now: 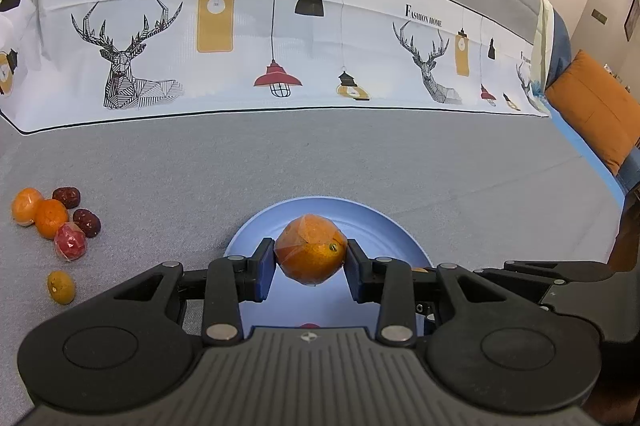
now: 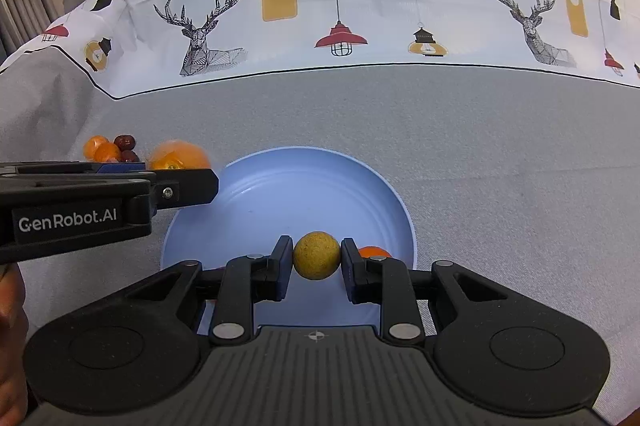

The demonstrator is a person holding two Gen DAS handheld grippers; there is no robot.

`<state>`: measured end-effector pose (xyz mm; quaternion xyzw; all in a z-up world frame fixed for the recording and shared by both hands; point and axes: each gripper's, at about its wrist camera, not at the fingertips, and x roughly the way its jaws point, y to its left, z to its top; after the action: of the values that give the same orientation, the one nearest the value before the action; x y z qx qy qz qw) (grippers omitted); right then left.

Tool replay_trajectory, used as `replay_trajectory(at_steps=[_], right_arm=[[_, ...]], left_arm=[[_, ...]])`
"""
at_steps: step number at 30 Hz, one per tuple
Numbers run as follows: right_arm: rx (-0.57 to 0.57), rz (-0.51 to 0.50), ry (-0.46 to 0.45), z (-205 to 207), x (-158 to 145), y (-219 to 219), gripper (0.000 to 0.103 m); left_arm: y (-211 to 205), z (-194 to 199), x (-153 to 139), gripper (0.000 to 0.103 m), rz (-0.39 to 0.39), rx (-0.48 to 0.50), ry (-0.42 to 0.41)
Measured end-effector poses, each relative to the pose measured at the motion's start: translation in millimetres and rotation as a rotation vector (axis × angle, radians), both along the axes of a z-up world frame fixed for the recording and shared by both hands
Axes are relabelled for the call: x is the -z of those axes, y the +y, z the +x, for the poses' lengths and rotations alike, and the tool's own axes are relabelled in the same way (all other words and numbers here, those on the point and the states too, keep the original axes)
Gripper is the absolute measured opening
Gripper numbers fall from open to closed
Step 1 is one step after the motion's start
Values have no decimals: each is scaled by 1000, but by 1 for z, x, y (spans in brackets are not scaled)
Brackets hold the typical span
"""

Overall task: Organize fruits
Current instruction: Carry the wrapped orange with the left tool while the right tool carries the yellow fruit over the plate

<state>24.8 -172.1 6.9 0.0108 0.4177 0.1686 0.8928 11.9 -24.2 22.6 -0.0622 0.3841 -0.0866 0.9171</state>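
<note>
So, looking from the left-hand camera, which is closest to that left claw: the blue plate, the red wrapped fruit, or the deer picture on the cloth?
1. Blue plate: right under the left claw, which grips a wrapped orange.
2. Red wrapped fruit: off to the left, in the fruit pile.
3. Deer picture: farthest, on the white cloth band behind.

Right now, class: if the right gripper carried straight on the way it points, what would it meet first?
Probably the blue plate: the right gripper, shut on a yellowish round fruit, points down over it. Depth is uncertain.
</note>
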Motion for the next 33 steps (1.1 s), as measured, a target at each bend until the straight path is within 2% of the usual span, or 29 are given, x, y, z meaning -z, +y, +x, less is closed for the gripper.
replay_trajectory(at_steps=[33], right_arm=[[-12,-3,-9,-1,0,1,27]], left_arm=[[1,0,-2,40,-19,-10,-8]])
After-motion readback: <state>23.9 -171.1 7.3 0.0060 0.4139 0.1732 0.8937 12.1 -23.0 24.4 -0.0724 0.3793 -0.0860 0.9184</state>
